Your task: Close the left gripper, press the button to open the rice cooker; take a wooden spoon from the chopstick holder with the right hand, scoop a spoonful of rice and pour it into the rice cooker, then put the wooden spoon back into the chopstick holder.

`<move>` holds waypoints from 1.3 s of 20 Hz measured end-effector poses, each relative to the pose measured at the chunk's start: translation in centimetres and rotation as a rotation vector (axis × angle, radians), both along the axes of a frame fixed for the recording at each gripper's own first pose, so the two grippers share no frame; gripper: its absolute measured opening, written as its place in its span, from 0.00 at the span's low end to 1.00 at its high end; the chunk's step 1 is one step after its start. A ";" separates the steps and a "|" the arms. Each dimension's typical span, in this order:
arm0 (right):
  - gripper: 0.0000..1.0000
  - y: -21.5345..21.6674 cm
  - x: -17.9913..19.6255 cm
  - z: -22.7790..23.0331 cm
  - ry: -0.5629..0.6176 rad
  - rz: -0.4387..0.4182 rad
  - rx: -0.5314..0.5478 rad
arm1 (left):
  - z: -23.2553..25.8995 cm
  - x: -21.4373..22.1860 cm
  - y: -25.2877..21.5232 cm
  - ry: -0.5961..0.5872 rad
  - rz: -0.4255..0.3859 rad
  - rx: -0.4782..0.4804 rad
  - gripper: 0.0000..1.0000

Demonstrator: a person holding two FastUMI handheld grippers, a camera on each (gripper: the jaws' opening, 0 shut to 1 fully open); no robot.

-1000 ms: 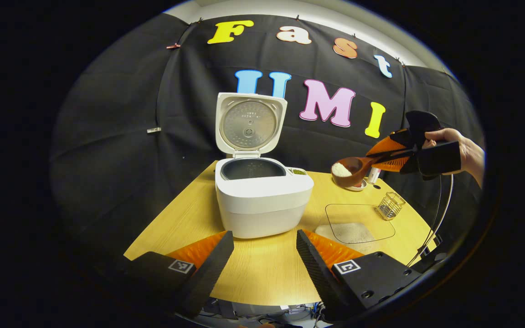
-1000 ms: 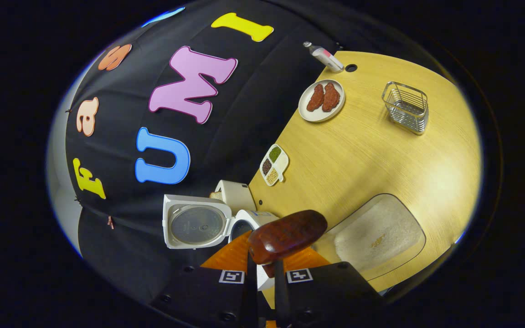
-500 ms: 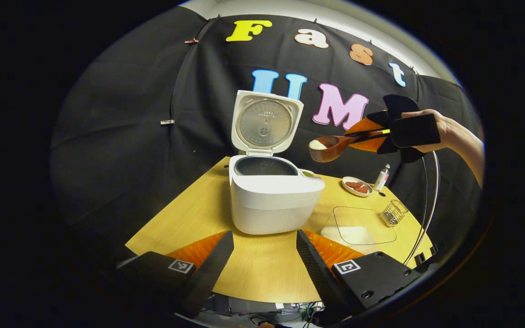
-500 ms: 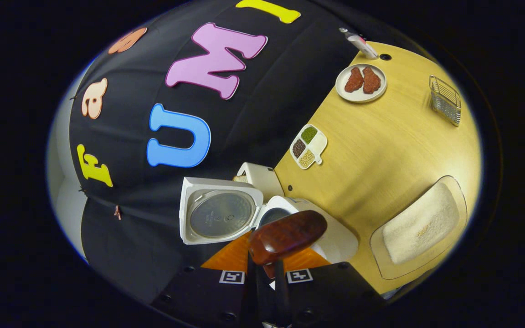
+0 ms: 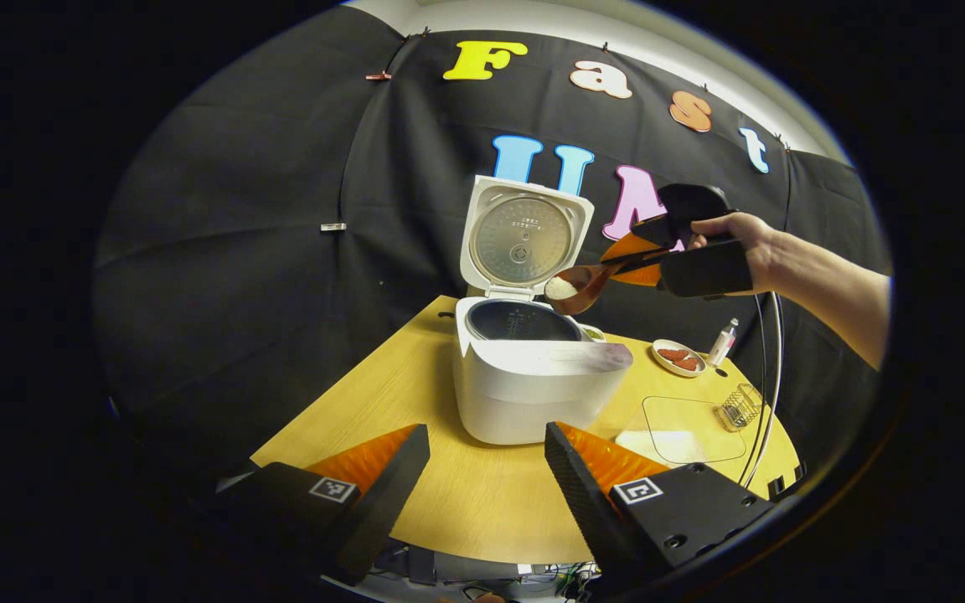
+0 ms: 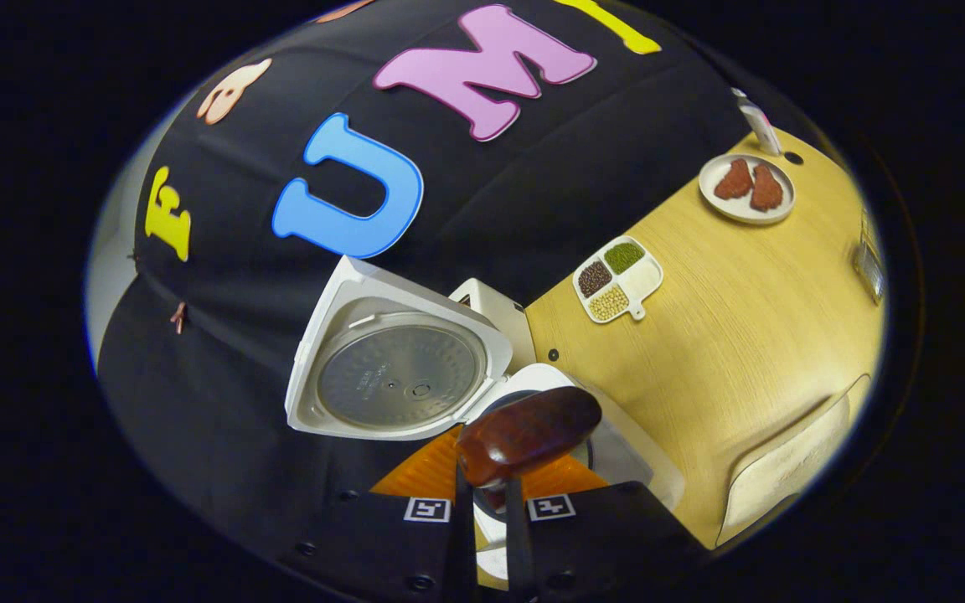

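The white rice cooker (image 5: 533,381) stands on the wooden table with its lid (image 5: 524,239) raised upright. In the left gripper view, my right gripper (image 5: 629,261), held by a hand, is shut on the handle of the wooden spoon (image 5: 573,289). The spoon's bowl holds white rice and hovers just above the pot's right rim. In the right gripper view the spoon (image 6: 528,435) sticks out past the right gripper (image 6: 482,536) and covers part of the pot opening beside the lid (image 6: 399,368). My left gripper (image 5: 482,494) stands open in front of the cooker, holding nothing. The wire chopstick holder (image 5: 738,406) sits at the table's right.
A clear tray of rice (image 5: 679,427) lies right of the cooker, near the front edge. Behind it are a plate of red pieces (image 6: 746,188), a small bottle (image 5: 724,339) and a divided dish of beans (image 6: 616,280). A cable (image 5: 771,377) hangs from the right gripper.
The right gripper carried the rice-filled spoon up and left, from above the plate to over the cooker's right rim. The left gripper stayed open; its view shifted slightly left.
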State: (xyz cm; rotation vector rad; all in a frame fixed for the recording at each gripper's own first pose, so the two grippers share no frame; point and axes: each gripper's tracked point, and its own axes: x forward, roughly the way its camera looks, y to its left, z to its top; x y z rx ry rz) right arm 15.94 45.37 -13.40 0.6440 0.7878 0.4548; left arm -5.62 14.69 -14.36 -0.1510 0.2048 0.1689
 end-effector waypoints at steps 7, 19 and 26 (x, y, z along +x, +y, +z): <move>0.19 3.3 2.1 -0.3 -0.254 0.110 -0.198 | 0.2 0.2 -0.1 -0.002 0.000 0.038 0.96; 0.18 6.7 2.2 -1.3 -0.512 0.273 -0.410 | 0.6 0.2 -1.6 -0.012 -0.031 0.073 0.96; 0.18 9.8 -0.3 -1.9 -0.785 0.474 -0.603 | 0.4 0.3 -1.5 -0.009 -0.030 0.068 0.96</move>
